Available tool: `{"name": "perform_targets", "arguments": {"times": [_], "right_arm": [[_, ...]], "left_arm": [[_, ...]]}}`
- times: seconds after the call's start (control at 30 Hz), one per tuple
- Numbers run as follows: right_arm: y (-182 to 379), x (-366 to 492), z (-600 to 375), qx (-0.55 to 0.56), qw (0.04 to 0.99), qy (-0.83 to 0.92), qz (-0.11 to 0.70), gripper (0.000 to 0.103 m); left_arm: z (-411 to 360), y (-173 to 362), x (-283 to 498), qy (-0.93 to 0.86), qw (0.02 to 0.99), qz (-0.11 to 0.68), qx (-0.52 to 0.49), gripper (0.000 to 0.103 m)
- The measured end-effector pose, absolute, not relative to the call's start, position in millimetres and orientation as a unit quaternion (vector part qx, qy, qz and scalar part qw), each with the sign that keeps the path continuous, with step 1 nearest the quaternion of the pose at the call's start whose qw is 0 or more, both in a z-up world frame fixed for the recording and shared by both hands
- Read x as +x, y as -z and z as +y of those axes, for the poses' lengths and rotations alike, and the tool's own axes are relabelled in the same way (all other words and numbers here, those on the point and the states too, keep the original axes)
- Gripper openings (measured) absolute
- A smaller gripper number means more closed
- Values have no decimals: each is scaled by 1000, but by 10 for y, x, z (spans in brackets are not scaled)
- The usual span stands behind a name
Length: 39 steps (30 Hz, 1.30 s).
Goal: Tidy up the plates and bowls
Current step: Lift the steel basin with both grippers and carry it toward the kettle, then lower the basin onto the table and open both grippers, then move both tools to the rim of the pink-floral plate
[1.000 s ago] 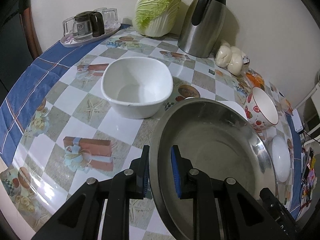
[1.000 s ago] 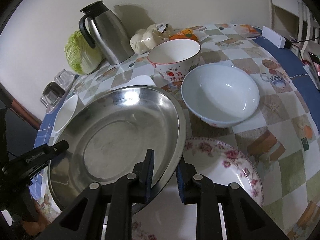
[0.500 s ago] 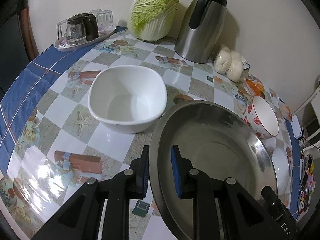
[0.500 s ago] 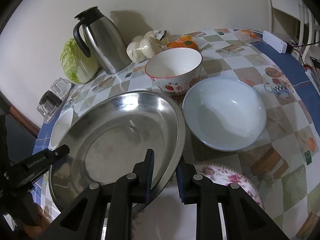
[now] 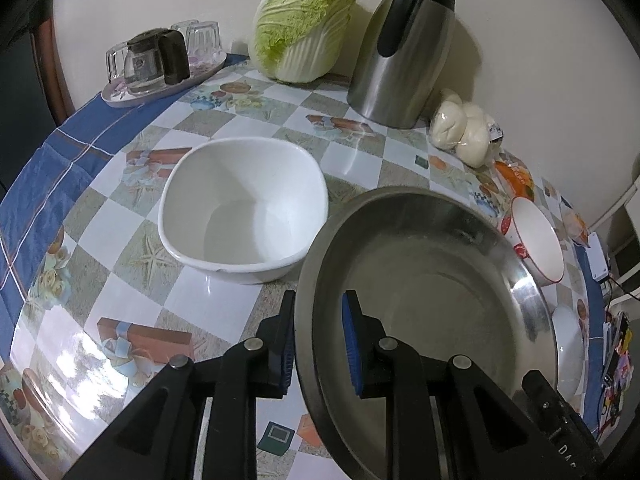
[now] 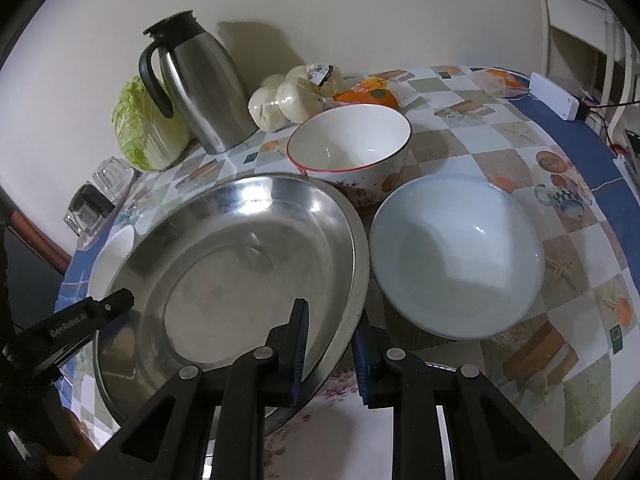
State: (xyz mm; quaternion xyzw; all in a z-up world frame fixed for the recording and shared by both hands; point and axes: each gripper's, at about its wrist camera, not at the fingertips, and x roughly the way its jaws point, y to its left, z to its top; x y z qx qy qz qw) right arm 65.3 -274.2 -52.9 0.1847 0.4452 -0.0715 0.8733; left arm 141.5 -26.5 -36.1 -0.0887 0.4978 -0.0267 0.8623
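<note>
Square white bowl (image 5: 244,216) parked far left on the table (image 5: 80,184); left gripper (image 5: 318,344) clamped on the steel plate (image 5: 420,280) rim. Opposite rim pinched by the right gripper (image 6: 330,354), keeping the wide plate level, floral plate (image 6: 340,412) beneath. Rightward, strawberry bowl (image 6: 352,148) and pale blue bowl (image 6: 456,256), likely awaiting stacking.

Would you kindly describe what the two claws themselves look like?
Both are matte black linkages with silver pivot pins. The left claw and right claw each have two flat fingers faced with ribbed blue pads. The left one carries white lettering on its side; no cables or sleeves show.
</note>
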Motion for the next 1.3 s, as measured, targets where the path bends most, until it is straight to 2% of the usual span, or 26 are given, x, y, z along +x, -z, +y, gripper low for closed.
{"name": "perform_targets", "arguments": {"times": [0.3, 0.43, 0.53, 0.63, 0.73, 0.8, 0.83, 0.87, 1.1, 1.17, 1.3], "right_arm": [[669, 688, -2727, 179, 863, 74, 466, 23], [656, 694, -2716, 174, 863, 79, 468, 23], [648, 674, -2743, 184, 861, 80, 468, 24], [637, 641, -2790, 200, 858, 79, 466, 34], [602, 609, -2809, 210, 859, 78, 461, 37], [571, 584, -2813, 212, 860, 77, 457, 50], [550, 564, -2817, 214, 862, 78, 454, 61], [528, 543, -2819, 216, 863, 78, 450, 63], [424, 375, -2795, 228, 865, 69, 441, 69], [415, 325, -2791, 232, 864, 68, 442, 75], [385, 227, -2792, 231, 864, 72, 442, 77]], "left_arm": [[-257, 465, 1422, 27, 852, 515, -83, 21], [-252, 484, 1432, 29, 845, 527, -84, 26], [-227, 473, 1403, 23, 844, 530, -81, 37], [-207, 431, 1356, 20, 845, 529, -80, 46], [-232, 373, 1306, 23, 848, 525, -72, 51], [-261, 336, 1262, 23, 851, 521, -62, 58], [-276, 323, 1245, 23, 852, 520, -57, 61], [-291, 309, 1220, 22, 853, 519, -51, 63], [-364, 226, 1015, 26, 859, 512, -22, 69], [-374, 212, 962, 27, 860, 510, -15, 69], [-364, 203, 838, 28, 861, 507, -11, 71]]}}
